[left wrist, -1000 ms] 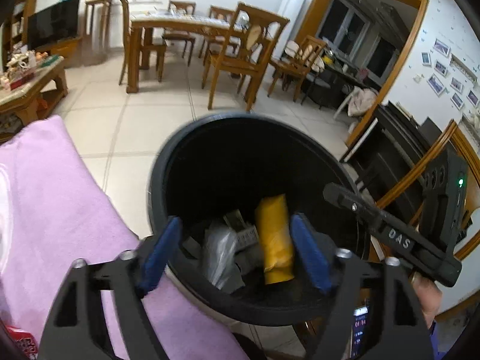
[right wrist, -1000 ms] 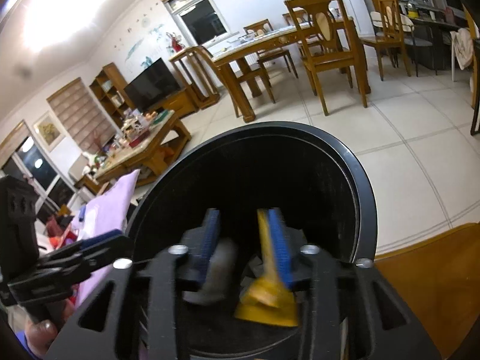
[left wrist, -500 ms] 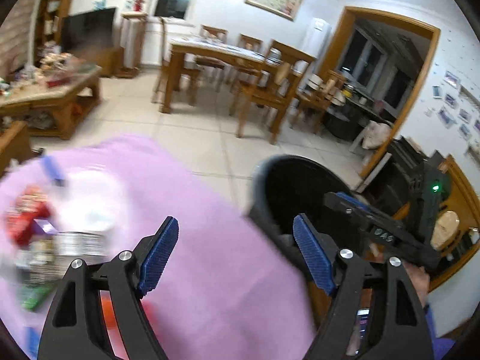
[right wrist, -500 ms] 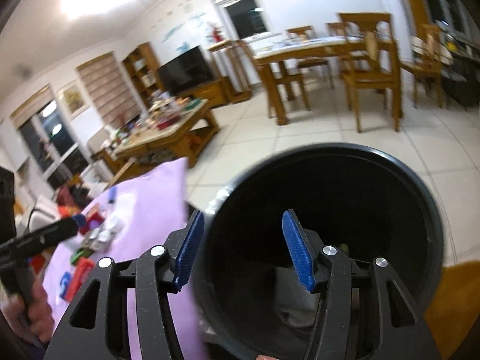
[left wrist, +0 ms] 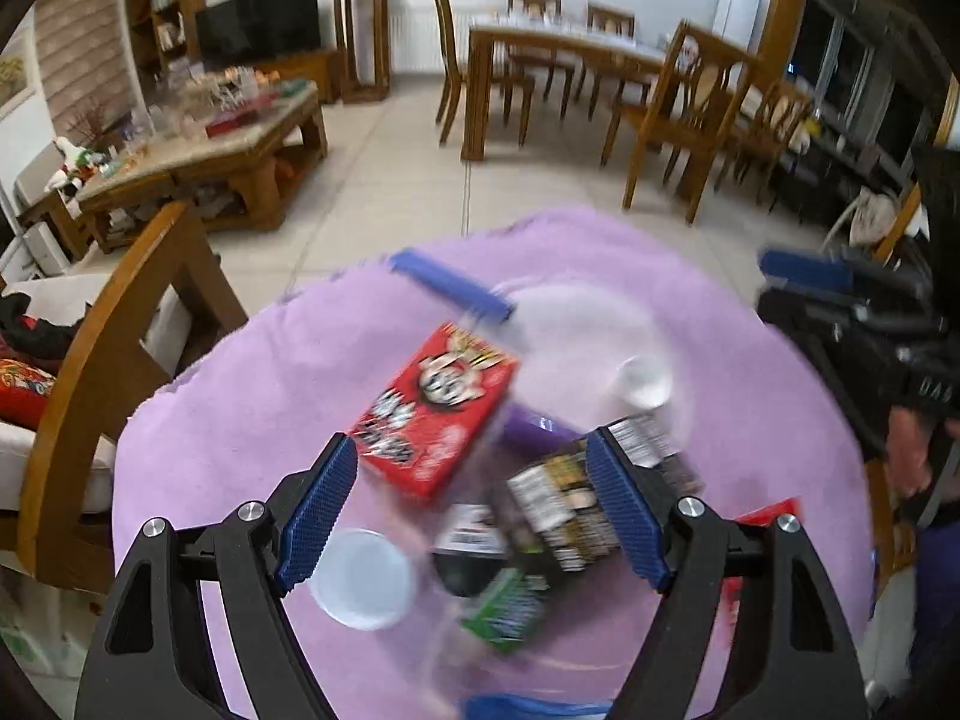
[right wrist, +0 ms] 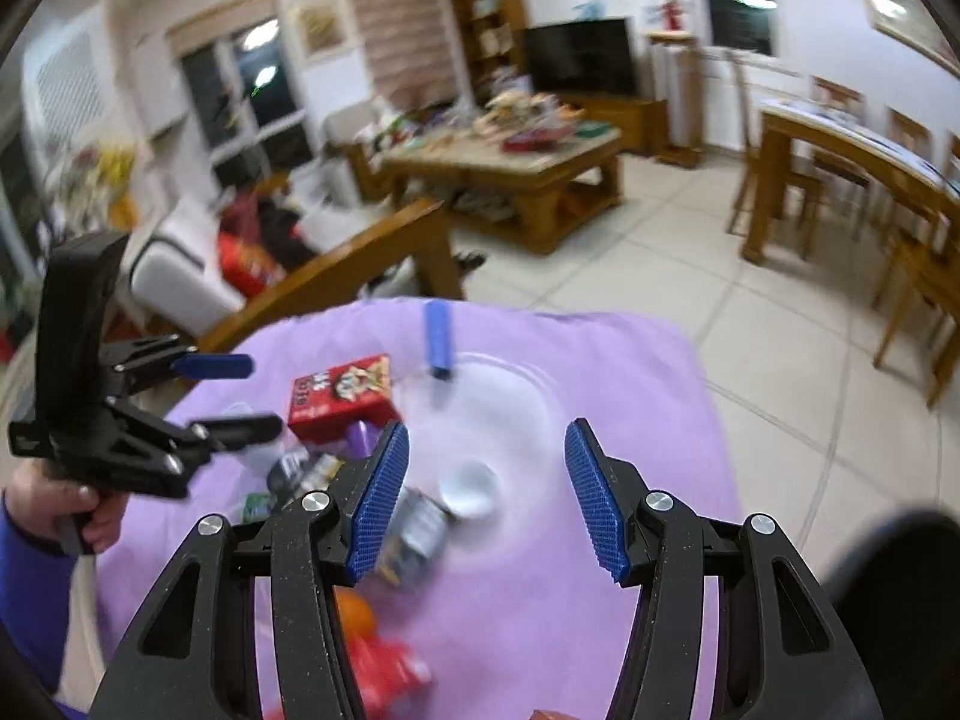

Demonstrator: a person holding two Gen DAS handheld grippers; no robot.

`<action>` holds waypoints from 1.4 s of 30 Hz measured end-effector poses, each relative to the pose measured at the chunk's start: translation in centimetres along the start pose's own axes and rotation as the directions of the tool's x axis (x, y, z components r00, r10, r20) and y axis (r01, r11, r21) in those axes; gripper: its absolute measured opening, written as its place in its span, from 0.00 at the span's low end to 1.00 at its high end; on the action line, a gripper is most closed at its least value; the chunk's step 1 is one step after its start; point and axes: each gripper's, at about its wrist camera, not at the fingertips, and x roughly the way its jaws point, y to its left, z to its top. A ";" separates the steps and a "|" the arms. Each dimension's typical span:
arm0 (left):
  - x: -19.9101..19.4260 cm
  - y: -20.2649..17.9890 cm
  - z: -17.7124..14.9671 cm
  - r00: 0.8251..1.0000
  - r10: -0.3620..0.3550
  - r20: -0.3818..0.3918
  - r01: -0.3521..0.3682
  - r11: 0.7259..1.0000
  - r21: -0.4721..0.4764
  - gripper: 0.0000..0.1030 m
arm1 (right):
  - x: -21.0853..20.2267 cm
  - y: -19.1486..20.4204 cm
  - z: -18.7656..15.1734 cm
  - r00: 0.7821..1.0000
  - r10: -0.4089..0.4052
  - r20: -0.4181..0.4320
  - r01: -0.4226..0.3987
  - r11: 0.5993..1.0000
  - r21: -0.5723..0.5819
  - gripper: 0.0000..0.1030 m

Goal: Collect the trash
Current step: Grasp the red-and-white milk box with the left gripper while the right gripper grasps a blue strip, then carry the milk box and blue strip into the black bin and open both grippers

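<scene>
Trash lies on a purple cloth (left wrist: 252, 396): a red box (left wrist: 438, 408), a dark printed wrapper (left wrist: 558, 498), a green packet (left wrist: 510, 606), a white lid (left wrist: 363, 579), a blue tube (left wrist: 450, 291) and a clear plastic dish (left wrist: 576, 330). My left gripper (left wrist: 471, 450) hovers open above the red box and the dark wrapper, with nothing held. My right gripper (right wrist: 486, 429) is open and empty above the clear dish (right wrist: 510, 396) and a small white cup (right wrist: 468, 489). Each gripper shows in the other view: the left gripper (right wrist: 261, 394) and the right gripper (left wrist: 774, 285). Both views are motion-blurred.
The black bin's rim (right wrist: 900, 600) shows at the lower right. A wooden chair arm (left wrist: 120, 324) borders the cloth on the left. An orange object (right wrist: 354, 612) and a red wrapper (right wrist: 390, 672) lie near me. A coffee table (left wrist: 240, 138) and a dining table (left wrist: 570, 54) stand beyond.
Both grippers swung left from over the black bin to above the purple cloth. The right gripper let go of a yellow wrapper over the bin, and its jaws stand wider.
</scene>
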 end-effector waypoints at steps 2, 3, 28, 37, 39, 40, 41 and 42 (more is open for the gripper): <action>1.1 1.0 -0.1 0.999 0.010 -0.033 -0.010 1.000 0.017 0.75 | 2.8 1.0 2.1 0.999 0.012 -0.053 -0.013 1.000 -0.016 0.53; 1.7 1.5 -0.3 0.999 0.013 -0.050 -0.011 1.000 0.028 0.75 | 3.8 1.0 2.8 0.997 0.010 -0.073 -0.012 1.000 -0.023 0.53; 5.4 2.0 -0.1 0.996 -0.011 -0.093 0.015 0.999 0.042 0.50 | 17.0 1.8 6.0 0.960 0.002 -0.280 -0.010 1.000 -0.026 0.13; 1.6 1.5 0.1 1.000 0.005 0.002 -0.005 1.000 -0.013 0.48 | 10.8 1.5 4.9 0.985 0.040 -0.166 -0.036 0.999 0.025 0.12; 0.6 1.1 -0.1 1.000 0.006 0.024 -0.005 1.000 -0.017 0.48 | 8.5 1.3 4.3 0.990 0.049 -0.129 -0.044 0.998 0.038 0.12; 0.0 0.8 -0.3 0.999 0.006 0.038 -0.006 1.000 -0.018 0.48 | 7.0 1.2 3.8 0.993 0.057 -0.103 -0.053 0.997 0.047 0.12; -0.7 0.5 -0.5 0.999 0.005 0.052 -0.004 1.000 -0.020 0.48 | 5.8 1.2 3.5 0.994 0.066 -0.083 -0.061 0.997 0.054 0.12; -1.6 0.1 -0.7 0.997 0.000 0.075 0.001 1.000 -0.023 0.48 | 4.5 1.0 3.0 0.995 0.074 -0.060 -0.070 0.996 0.059 0.12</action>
